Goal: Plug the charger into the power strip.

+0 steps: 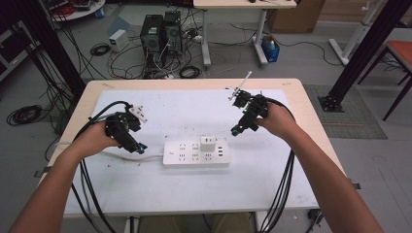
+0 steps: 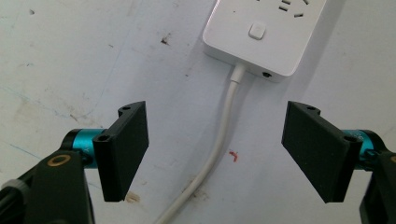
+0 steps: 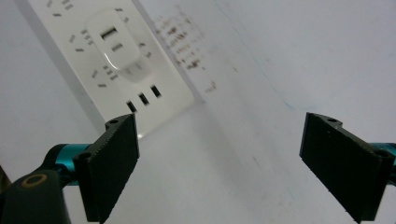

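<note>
Jaws on both sides stand wide apart with nothing between them. The left gripper [image 1: 138, 147] hovers low over the white cord [image 2: 219, 135] where it leaves the near-left end of the power strip [image 1: 196, 152]; the right gripper [image 1: 236, 130] hangs above and to the right of the strip, looking down at the white charger [image 1: 208, 143] plugged into its right half.

To my eye the job is pulling that charger. The left jaws would do well to pin the strip's end rather than the cord, while the right ones come down square on the charger's flat sides and pull straight up.

The strip lies mid-table on a scuffed white mat [image 1: 160, 187] over a pale wooden table [image 1: 311, 121]. Beyond the far edge, computer towers [image 1: 162, 34] and tangled cables sit on the grey floor.
</note>
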`<action>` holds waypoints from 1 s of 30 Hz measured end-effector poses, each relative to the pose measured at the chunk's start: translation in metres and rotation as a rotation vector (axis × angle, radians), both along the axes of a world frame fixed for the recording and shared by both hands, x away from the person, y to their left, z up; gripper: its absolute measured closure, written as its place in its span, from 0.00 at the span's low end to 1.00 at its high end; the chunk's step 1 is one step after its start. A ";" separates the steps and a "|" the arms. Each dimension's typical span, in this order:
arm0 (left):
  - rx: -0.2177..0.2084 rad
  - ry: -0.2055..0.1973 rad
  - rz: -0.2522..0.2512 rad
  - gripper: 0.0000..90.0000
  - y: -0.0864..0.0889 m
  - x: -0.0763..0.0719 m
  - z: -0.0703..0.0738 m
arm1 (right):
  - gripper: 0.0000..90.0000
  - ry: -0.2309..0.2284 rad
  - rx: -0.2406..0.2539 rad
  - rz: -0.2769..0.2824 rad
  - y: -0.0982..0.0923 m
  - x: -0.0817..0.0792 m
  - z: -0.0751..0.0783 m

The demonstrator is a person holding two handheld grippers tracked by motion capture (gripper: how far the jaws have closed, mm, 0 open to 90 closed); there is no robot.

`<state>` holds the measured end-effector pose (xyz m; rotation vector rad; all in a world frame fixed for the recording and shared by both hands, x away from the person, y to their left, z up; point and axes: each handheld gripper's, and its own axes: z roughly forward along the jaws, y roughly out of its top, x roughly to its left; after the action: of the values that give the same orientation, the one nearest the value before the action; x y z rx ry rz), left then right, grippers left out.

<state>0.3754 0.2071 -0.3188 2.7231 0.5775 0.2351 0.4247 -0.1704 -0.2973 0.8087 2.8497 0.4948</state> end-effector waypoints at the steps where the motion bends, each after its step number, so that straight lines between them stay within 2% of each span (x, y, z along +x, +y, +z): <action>1: -0.005 -0.001 0.000 0.26 -0.001 0.000 0.001 | 0.01 -0.002 -0.015 -0.014 -0.004 -0.002 0.001; 2: 0.000 -0.003 -0.005 0.26 -0.001 0.000 0.003 | 0.01 -0.005 -0.036 -0.027 -0.011 -0.005 0.002; 8: -0.007 -0.012 -0.003 0.26 -0.002 -0.003 0.009 | 0.01 -0.028 -0.038 -0.090 -0.041 -0.026 0.011; 17: -0.005 -0.029 -0.010 0.26 -0.003 -0.009 0.015 | 0.01 -0.062 -0.050 -0.130 -0.070 -0.056 0.021; 23: 0.003 -0.031 -0.004 0.26 -0.002 -0.011 0.015 | 0.01 -0.066 -0.048 -0.147 -0.076 -0.062 0.020; 28: 0.012 -0.031 0.000 0.26 -0.003 -0.011 0.014 | 0.01 -0.068 -0.038 -0.145 -0.076 -0.063 0.014; 30: 0.003 -0.036 0.005 0.26 -0.004 -0.011 0.014 | 0.01 -0.066 -0.034 -0.143 -0.076 -0.063 0.012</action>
<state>0.3644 0.2033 -0.3046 2.7142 0.5740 0.2862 0.3613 -0.2467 -0.2857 0.9626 2.7077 0.4446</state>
